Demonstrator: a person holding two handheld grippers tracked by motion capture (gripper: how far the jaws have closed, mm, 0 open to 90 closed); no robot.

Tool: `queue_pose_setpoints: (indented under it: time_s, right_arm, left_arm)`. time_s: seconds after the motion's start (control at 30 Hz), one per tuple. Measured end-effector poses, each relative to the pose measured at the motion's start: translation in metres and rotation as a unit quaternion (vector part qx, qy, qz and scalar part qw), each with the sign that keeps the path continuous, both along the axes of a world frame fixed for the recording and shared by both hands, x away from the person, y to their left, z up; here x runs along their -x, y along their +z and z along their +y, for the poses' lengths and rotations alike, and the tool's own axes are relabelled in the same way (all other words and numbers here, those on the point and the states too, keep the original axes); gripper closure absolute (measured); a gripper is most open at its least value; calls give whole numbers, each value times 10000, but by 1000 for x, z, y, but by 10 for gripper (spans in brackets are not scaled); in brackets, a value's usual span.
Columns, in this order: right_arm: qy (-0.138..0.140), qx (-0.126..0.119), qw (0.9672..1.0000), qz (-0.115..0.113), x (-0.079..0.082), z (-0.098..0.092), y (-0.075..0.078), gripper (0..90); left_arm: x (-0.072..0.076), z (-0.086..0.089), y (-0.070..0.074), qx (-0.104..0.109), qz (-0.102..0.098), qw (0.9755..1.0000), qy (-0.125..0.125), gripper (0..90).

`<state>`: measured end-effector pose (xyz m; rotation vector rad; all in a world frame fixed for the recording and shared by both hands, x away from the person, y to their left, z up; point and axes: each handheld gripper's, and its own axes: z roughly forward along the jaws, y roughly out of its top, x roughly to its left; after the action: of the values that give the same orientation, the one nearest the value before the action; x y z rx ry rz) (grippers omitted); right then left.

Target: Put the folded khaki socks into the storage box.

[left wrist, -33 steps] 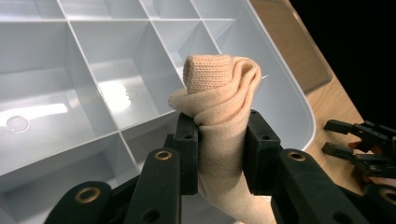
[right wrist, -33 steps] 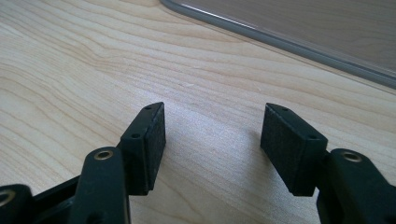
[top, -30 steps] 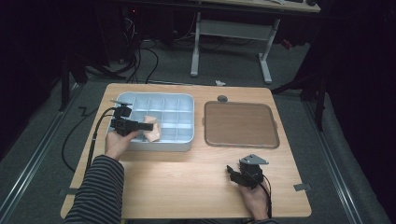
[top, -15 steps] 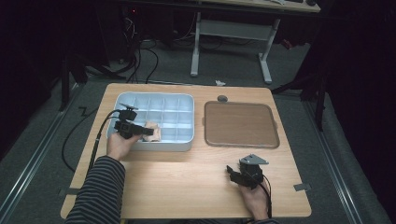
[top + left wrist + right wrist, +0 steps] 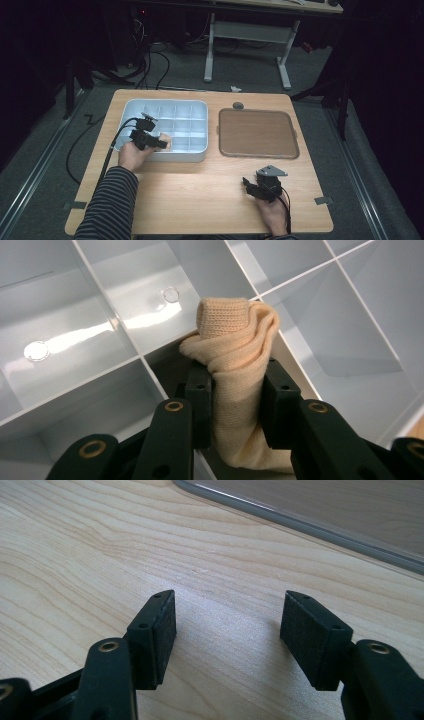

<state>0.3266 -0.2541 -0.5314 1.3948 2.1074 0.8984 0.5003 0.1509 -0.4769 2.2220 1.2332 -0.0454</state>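
Room: dark floor with cables running across it, a white desk frame beyond the far edge, and a pale wooden table (image 5: 200,195) lit in the middle.
On the table: a white compartment tray (image 5: 202,150) toward the left and a flat brown tray (image 5: 257,134) toward the right, apart from each other.
Left gripper (image 5: 161,144): clenched on a rolled beige sock (image 5: 235,365), both pads pressing its sides; it is held low over the near row of the compartment tray.
Sock, place: between the left jaws, its folded top sticking out beyond the fingertips, right over a divider wall and the cell just ahead of the gripper. Whether its lower end already rests on the cell floor cannot be told.
Sock, look: ribbed knit, peach-beige, bunched into soft lengthwise folds with a doubled-over cuff at the tip; it looks squashy and will sag once let go.
Right gripper (image 5: 227,630): released, jaws wide apart with nothing between them, resting near the table's near edge, the brown tray's rim just ahead of it.
Done so far: the sock is picked up and brought to the tray.
Left to do: by my reading, lowering it fully into one cell, letting go and drawing the gripper back. The other cells in sight look unfilled.
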Motion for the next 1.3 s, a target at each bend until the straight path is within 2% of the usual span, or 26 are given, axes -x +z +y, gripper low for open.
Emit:
queue_pose_setpoints:
  time_s: [0.07,0.23,0.3,0.6,0.87,0.97,1.03,1.13,1.23,1.3]
  right_arm:
    - [-1,-2,10000,2,0,0,0,395]
    - [-2,2,10000,2,0,0,0,396]
    - [-4,2,10000,0,0,0,0,396]
    - [-8,2,10000,0,0,0,0,396]
    - [-8,5,10000,0,0,0,0,396]
    - [-8,5,10000,1,0,0,0,396]
    - [-9,3,10000,0,0,0,0,396]
    - [-9,1,10000,2,0,0,0,395]
    - [-9,1,10000,3,0,0,0,395]
    - [-9,1,10000,2,0,0,0,395]
  left_arm:
    - [-1,-3,-3,-44,57,10000,-29,706]
    - [-2,-10,-2,-441,77,9988,-189,705]
    - [-2,-12,-2,-518,99,9984,-198,703]
    - [1,-10,-2,-380,40,9992,-124,611]
    - [5,-2,11,-324,-105,9994,25,527]
    - [6,1,14,-295,-188,9994,77,529]
    - [7,4,18,-195,-272,9993,152,530]
    - [10,6,24,-123,-465,9987,182,549]
    - [11,5,27,-228,-589,9979,169,628]
    - [10,4,25,-334,-596,9975,180,690]
